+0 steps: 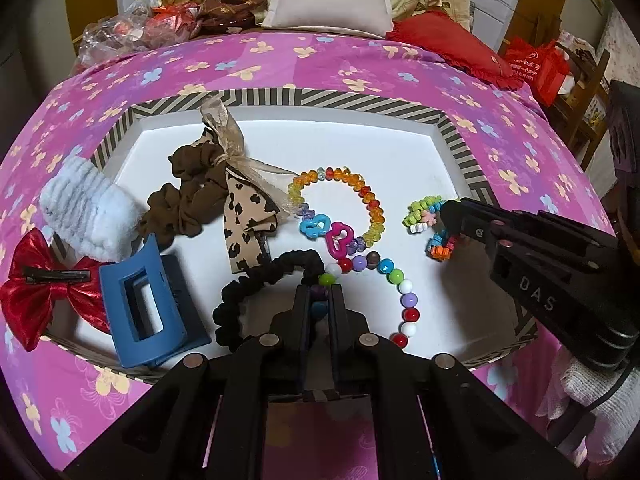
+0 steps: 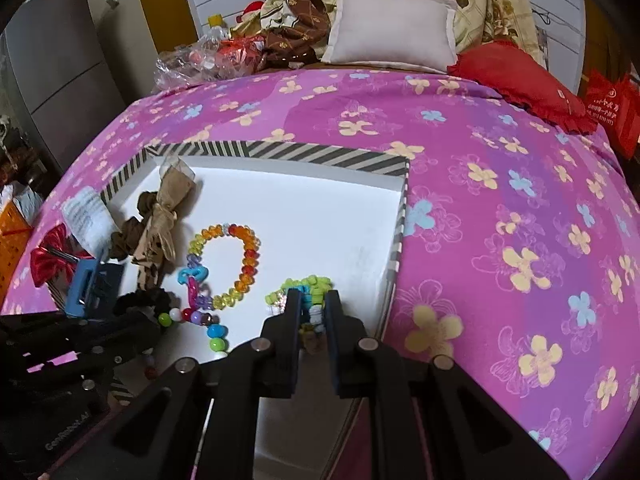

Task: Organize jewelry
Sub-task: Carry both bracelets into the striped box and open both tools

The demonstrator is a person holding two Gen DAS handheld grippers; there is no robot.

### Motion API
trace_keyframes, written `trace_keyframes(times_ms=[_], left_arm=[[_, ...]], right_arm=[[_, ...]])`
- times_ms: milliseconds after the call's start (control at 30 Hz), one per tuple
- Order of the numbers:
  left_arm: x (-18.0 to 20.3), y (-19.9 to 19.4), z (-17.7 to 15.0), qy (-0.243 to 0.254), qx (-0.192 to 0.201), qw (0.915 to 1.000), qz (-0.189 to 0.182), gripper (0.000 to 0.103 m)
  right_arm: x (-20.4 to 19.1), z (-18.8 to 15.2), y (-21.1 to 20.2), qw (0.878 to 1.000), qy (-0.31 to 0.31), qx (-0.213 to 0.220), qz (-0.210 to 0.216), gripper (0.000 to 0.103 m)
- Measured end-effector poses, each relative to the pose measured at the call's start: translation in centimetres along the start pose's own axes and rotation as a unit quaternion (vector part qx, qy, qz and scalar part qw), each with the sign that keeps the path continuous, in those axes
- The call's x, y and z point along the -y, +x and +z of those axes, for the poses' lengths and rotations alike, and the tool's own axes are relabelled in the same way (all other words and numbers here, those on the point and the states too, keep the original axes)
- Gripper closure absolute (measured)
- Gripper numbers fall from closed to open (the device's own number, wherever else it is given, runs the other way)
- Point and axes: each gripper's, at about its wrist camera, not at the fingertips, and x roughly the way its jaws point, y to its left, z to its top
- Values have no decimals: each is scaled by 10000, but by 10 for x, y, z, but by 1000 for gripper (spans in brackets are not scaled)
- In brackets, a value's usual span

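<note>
**Striped-rim tray: both grippers pinched on beaded jewelry**

Striped tray point(image 1: 452, 124) lay on pink flowered bedspread point(image 1: 320, 64). Inside tray, near front rim: left gripper point(image 1: 319, 304), jaws nearly together, pinched round-bead bracelet point(image 1: 404, 288). Toward tray's right wall: right gripper point(image 2: 311, 312), jaws nearly together, pinched pastel flower-bead bracelet point(image 2: 308, 286). At tray's centre: rainbow crystal bracelet point(image 1: 372, 200). Against left wall: brown scrunchie point(image 1: 184, 204), blue claw clip point(image 1: 140, 308).

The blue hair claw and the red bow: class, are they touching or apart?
Touching. In the left wrist view the blue hair claw overlaps the right wing of the red bow with no gap showing between them.
</note>
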Motion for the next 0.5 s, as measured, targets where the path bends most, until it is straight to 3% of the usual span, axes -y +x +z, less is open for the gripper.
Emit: trace_keyframes(times_ms=[100,233,500], left_arm=[[1,1,0,-9,-11,10000,12,94],[2,1,0,3,-4,10000,40,94],[2,1,0,14,9,10000,67,94]], right_arm=[[-1,1,-1,9999,-59,65,-132,88],[-2,2,-6,9998,-50,142,-86,74],[-4,-1,-16,9998,-50,175,-53,71]])
